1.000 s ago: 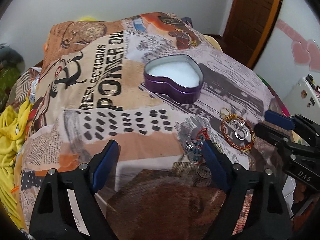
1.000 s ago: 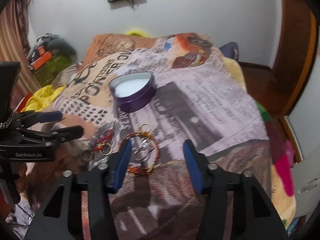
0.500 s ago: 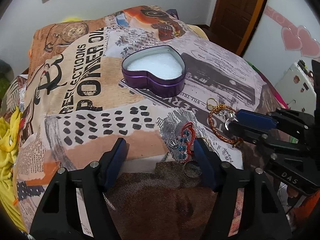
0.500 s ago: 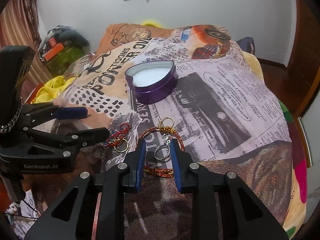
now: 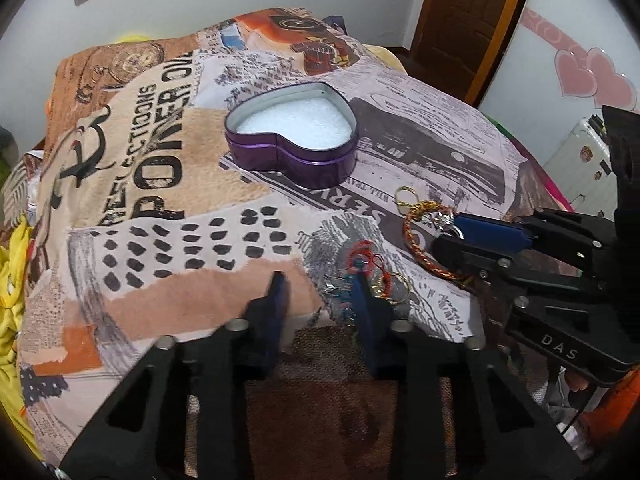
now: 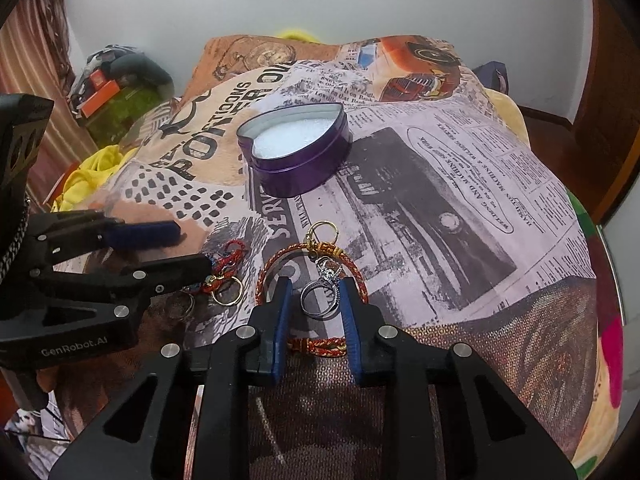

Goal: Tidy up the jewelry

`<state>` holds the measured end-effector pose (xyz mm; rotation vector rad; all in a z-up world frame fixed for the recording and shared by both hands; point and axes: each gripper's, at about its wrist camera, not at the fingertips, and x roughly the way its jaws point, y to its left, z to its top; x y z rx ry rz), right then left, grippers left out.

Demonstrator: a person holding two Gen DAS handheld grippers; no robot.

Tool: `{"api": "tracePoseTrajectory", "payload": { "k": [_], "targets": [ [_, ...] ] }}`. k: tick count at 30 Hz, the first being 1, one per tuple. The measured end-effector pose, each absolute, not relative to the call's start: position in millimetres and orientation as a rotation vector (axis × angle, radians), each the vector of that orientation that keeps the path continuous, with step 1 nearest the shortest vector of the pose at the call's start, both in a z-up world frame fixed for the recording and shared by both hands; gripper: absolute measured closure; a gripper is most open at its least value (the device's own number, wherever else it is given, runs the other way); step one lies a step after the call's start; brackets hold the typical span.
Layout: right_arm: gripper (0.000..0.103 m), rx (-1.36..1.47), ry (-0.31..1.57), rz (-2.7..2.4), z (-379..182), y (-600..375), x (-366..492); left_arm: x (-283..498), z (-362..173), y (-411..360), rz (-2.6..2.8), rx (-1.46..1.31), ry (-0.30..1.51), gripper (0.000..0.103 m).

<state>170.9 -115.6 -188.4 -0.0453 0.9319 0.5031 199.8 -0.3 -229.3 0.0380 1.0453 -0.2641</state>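
Purple heart-shaped tin (image 6: 298, 152), lid off, white padding inside, sits upright mid-bed. Nearer the cameras: orange-red braided bracelet (image 6: 356, 270) lying flat in a loop, gold ring (image 6: 322, 231) at its far end, silver rings (image 6: 320, 300) inside the loop. Left of it, a tangle of red cord jewelry (image 6: 230, 254) with a gold ring (image 6: 227, 291) and blue beads.

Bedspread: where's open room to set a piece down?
Free: bedspread right of the heart tin, and the dotted patch left of the left gripper. Inside the tin is bare too. Crowded: the strip before both grippers, with braided bracelet, silver ring and red charms.
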Motion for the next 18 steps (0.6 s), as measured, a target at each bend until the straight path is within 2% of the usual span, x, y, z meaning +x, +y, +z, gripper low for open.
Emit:
{"api": "tracePoseTrajectory", "payload": {
  "k": [3, 5, 7, 9, 11, 18],
  "targets": [
    [0.081, -0.047, 0.930, 0.501, -189.7, -114.8, 171.9, 198.8, -229.7, -0.3, -0.268, 0.035, 1.040, 0.082],
    [0.086, -0.048, 0.929, 0.495, -190.2, -114.4, 173.2, 198.5, -230.2, -0.2, -0.274, 0.031, 1.043, 0.091],
    [0.086, -0.044, 0.930, 0.495, -190.9, -115.1, 174.9, 198.7, -230.1, 0.4, -0.272, 0.023, 1.041, 0.091],
    [0.094, -0.044, 0.926, 0.490, -190.9, -115.4, 176.0, 198.6, -229.2, 1.8, -0.272, 0.011, 1.037, 0.091],
    [0.095, -0.034, 0.929, 0.490, -191.9, -116.7, 178.4, 197.2, -227.2, 2.4, -0.271, 0.005, 1.031, 0.098],
    [0.095, -0.031, 0.936, 0.488, -188.3, -116.3, 175.8, 188.3, -215.6, 5.5, -0.259, 0.007, 0.994, 0.098]
  ]
}}
